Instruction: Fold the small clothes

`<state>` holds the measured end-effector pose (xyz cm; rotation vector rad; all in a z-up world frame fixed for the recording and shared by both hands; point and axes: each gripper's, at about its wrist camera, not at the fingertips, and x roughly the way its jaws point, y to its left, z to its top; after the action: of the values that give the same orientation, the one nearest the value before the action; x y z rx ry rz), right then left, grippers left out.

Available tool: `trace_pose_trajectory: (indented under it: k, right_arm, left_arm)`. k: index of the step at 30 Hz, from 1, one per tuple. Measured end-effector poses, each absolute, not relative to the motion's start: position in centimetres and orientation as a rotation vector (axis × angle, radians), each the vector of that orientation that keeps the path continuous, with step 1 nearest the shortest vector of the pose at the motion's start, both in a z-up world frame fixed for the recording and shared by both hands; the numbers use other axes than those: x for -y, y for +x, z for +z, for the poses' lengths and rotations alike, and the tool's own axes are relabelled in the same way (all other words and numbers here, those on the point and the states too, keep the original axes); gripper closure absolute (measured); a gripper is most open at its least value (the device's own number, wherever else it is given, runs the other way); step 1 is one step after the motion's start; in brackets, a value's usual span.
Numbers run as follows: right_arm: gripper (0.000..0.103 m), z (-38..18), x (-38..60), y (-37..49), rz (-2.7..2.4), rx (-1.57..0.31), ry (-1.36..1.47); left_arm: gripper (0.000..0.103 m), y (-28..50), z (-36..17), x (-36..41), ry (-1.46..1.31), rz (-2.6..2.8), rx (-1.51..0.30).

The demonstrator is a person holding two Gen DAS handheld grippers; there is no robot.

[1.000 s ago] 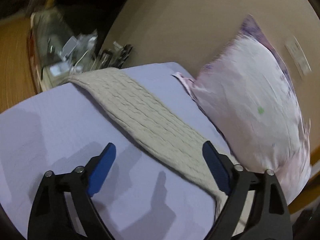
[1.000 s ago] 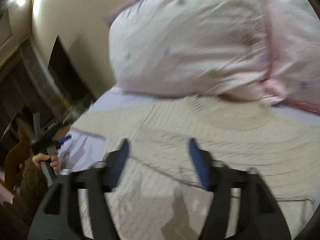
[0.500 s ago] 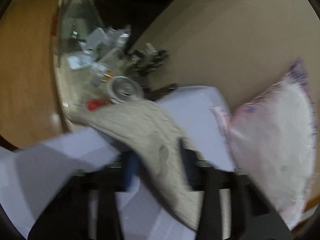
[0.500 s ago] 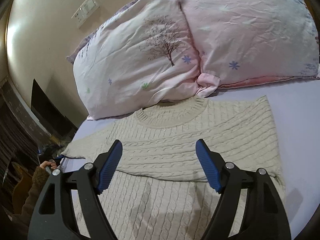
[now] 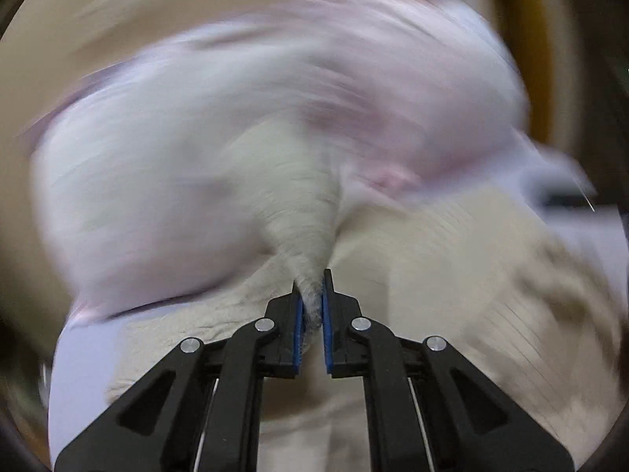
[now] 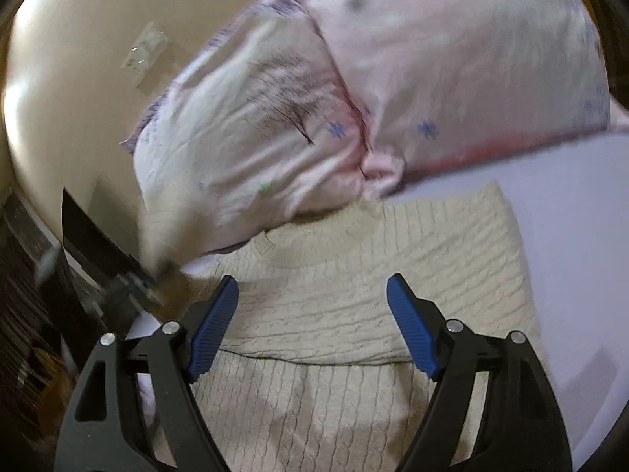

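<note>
Fingers of my left gripper (image 5: pixel 311 312) clamp the cable-knit sweater (image 6: pixel 369 275) sleeve bunched between them, my right gripper (image 6: pixel 312 324) gapes just above its body, and I judge a fast swing could slip the knit free.

A: Task item?
B: One cream cable-knit sweater (image 6: pixel 354 306), spread flat on the bed, round neck at the far edge touching the pillows.
A: State?
B: Near part folded up over the body, a crosswise edge across the middle. Left sleeve (image 5: pixel 302 216) lifted, bunched to a narrow point. Right side lies flat.
</note>
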<state>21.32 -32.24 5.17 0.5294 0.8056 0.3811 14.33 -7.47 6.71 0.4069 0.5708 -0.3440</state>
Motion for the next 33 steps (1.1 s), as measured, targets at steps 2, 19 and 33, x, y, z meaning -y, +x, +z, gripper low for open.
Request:
trace_pose_trajectory:
  k: [2, 19, 33]
  right_arm:
    - [0.027, 3.8, 33.4, 22.2, 0.371, -0.869, 0.587]
    - [0.097, 1.3, 30.4, 23.2, 0.282, -0.996, 0.342]
    - [0.03, 4.0, 37.9, 16.9, 0.136, -0.91, 0.386]
  left_arm:
    - [0.089, 13.3, 3.4, 12.0, 0.553, -0.404, -0.62]
    - [0.038, 4.7, 3.1, -5.5, 0.149, -0.24, -0.792]
    - [0.031, 0.9, 2.4, -10.8, -0.073, -0.223, -0.821]
